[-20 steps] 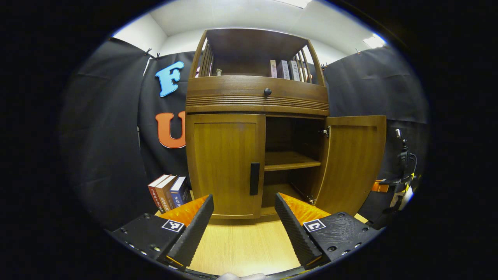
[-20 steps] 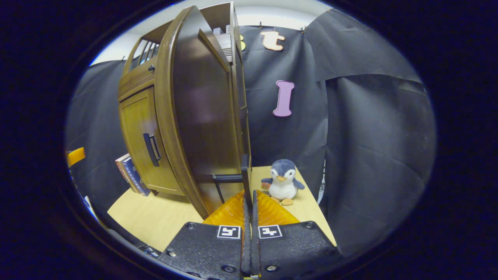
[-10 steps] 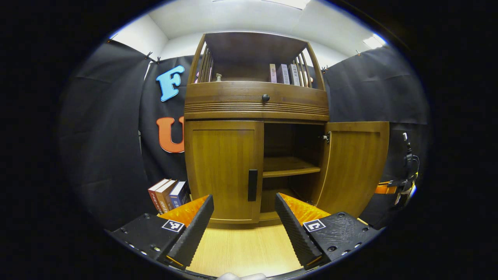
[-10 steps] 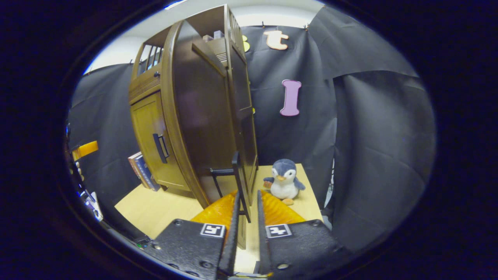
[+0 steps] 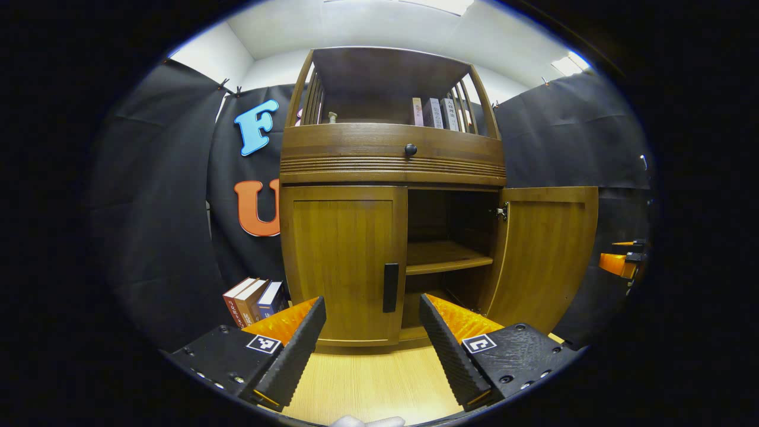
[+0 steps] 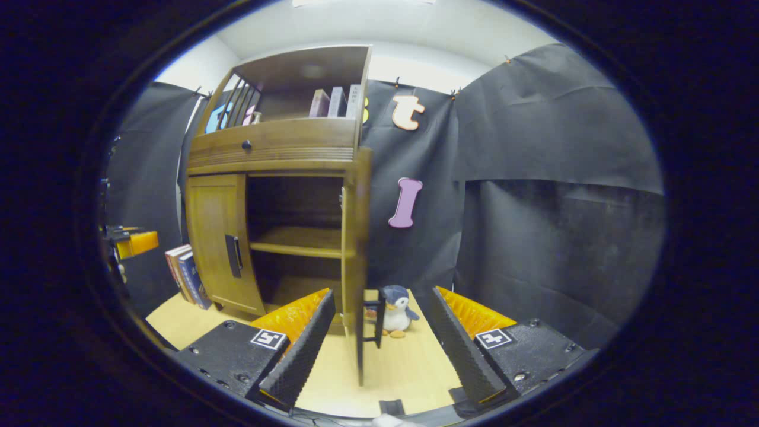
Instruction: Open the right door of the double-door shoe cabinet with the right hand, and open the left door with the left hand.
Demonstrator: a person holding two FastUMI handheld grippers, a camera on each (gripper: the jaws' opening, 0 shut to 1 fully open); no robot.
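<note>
**Right cabinet door swung open, left door shut, both grippers wide and holding nothing**

In the left gripper view, a brown wooden shoe cabinet (image 5: 391,160) stands on a pale wooden table (image 5: 373,385), straight ahead. Its left door (image 5: 344,261) is closed flat against the frame, with a dark vertical handle (image 5: 390,287) near its inner edge. The right door (image 5: 548,255) is swung out wide, showing a dark interior with one wooden shelf (image 5: 447,258). Above the doors runs a ridged drawer front with a small round knob (image 5: 410,149), and above that an open top shelf holds a few upright books (image 5: 436,112). More books (image 5: 255,299) lean beside the cabinet's lower left corner. The left gripper (image 5: 372,341) hovers in front of the closed left door, its two fingers spread far apart and gripping nothing; the door handle sits between them, farther off and untouched.

In the right gripper view, the right door (image 6: 357,261) is seen nearly edge-on, standing out from the cabinet toward the camera. Its dark handle (image 6: 375,323) projects from the far side of the door. The right gripper (image 6: 382,344) is opened wide, its fingers on either side of the door's lower edge without touching it. A small plush penguin (image 6: 396,311) sits on the table just beyond the door, by the black cloth wall (image 6: 551,207).
</note>
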